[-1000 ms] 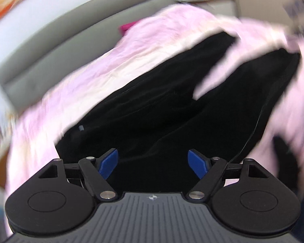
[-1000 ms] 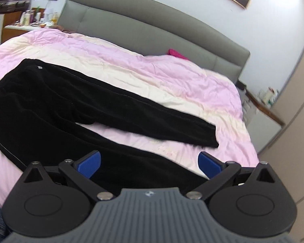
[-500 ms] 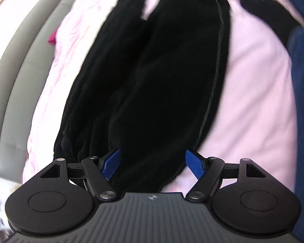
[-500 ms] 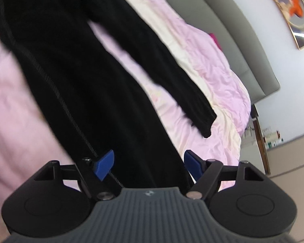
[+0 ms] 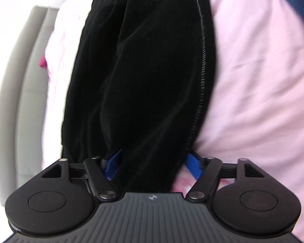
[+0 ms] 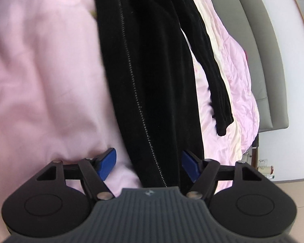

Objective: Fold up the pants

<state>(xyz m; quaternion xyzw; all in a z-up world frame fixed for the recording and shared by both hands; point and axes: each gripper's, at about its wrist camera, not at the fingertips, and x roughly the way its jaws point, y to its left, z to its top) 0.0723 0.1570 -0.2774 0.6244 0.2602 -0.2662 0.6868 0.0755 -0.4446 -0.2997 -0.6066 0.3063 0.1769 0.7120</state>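
Black pants (image 5: pixel 152 70) lie spread on a pink bed cover (image 5: pixel 253 81). In the left wrist view their waist end bulges up between the blue fingers (image 5: pixel 193 166) of my left gripper (image 5: pixel 153 165). Its jaws are opening, and the cloth hides part of the left pad. In the right wrist view one leg (image 6: pixel 162 81) with a stitched side seam runs between the fingers of my right gripper (image 6: pixel 149 163). Its jaws are closing; the left pad (image 6: pixel 107 162) stands clear over the cover and the right pad is at the leg's edge. The other leg's hem (image 6: pixel 223 121) lies further off.
A grey padded headboard (image 6: pixel 263 50) borders the bed (image 6: pixel 40 81). A magenta item (image 5: pixel 43 62) lies near the headboard. A person's blue trouser leg (image 5: pixel 300 0) shows at the top right. A bedside table (image 6: pixel 263 162) stands beyond the bed's corner.
Both grippers rolled and sank close to the pants, so the cloth now lies between their fingers. The right jaws narrowed.
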